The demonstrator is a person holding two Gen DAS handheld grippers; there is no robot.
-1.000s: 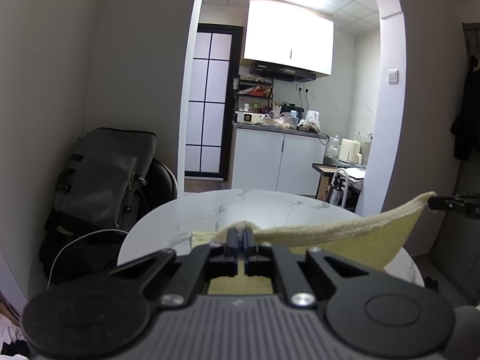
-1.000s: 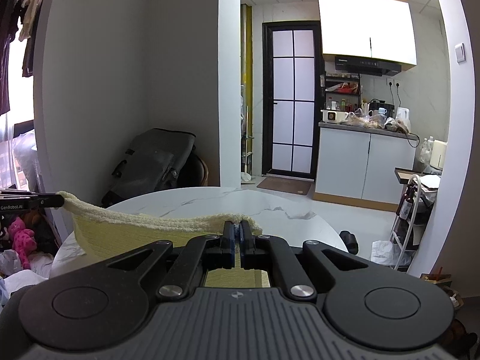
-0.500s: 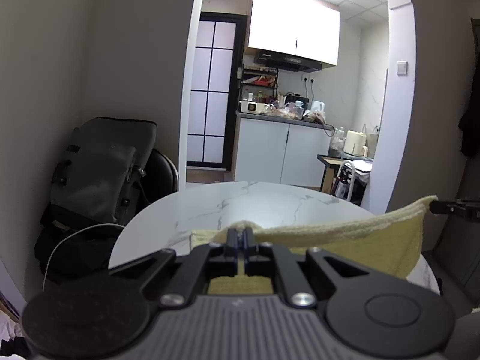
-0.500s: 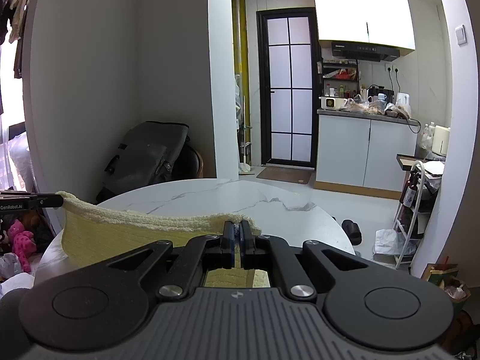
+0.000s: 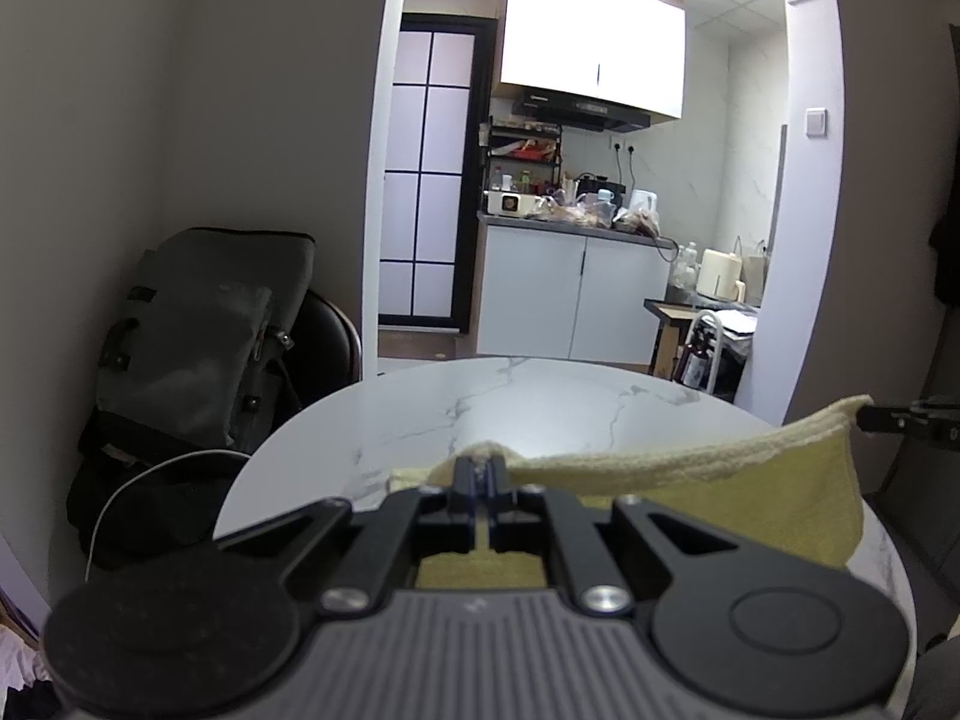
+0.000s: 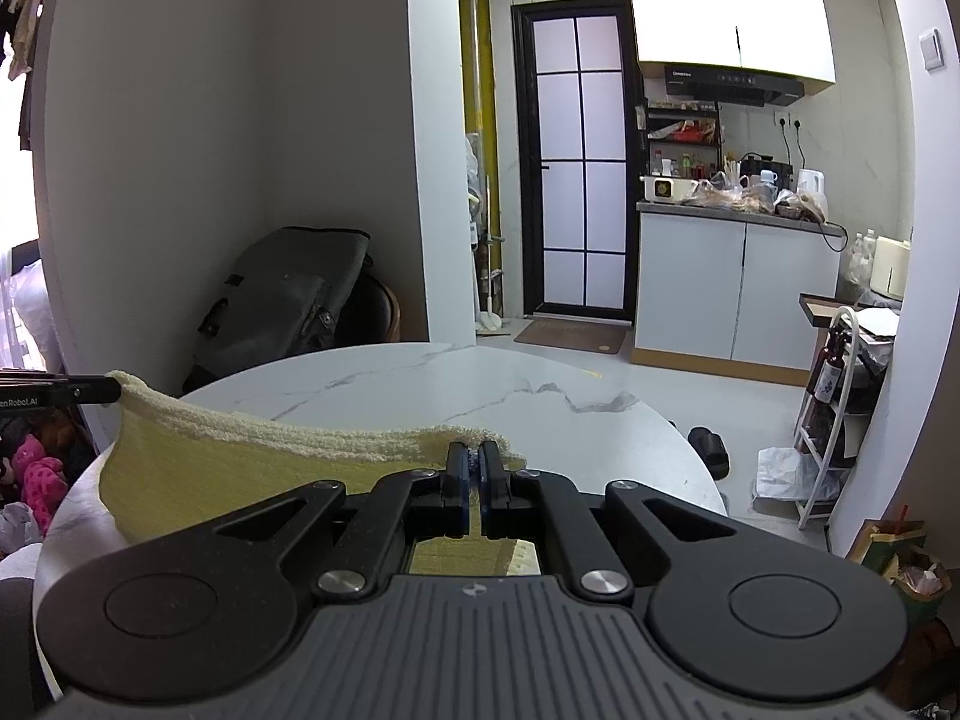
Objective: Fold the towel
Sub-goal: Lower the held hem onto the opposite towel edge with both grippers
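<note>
towel [image 5: 690, 468], pale yellow and looped in texture, hung stretched between two hand-held grippers above a round marble-patterned bench [image 5: 540, 402]. left gripper [image 5: 480, 468] was clenched on one upper corner of the cloth, its dark fingers pressed together with a sliver of yellow fabric between them. right gripper [image 6: 474, 459] was likewise clamped on the opposite upper corner. seen from the left wrist camera, the towel's top edge ran from the near fingers out to the right, where the tip of the other gripper [image 5: 900, 420] pinched the far corner; the cloth sagged slightly along that edge and draped down over the near side of the bench. from the right wrist camera, the same edge ran leftward to the left gripper's tip [image 6: 84, 390], with the towel [image 6: 240, 468] falling in a broad yellow sheet below it.

beyond the bench, a grey backpack [image 5: 204, 330] rested on a dark chair [image 5: 330, 342] against the wall, a white cable [image 5: 156, 474] looping beneath it. through an arched opening stood a kitchen with white cabinets [image 5: 576, 300], a cluttered counter and a black-framed glass door [image 6: 573, 162]. a dark slipper [image 6: 708, 450] lay on the pale floor just past the bench edge, near a white rack [image 6: 834, 408] holding bottles. pink soft toys [image 6: 36, 474] sat at the far left of the right wrist view.
</note>
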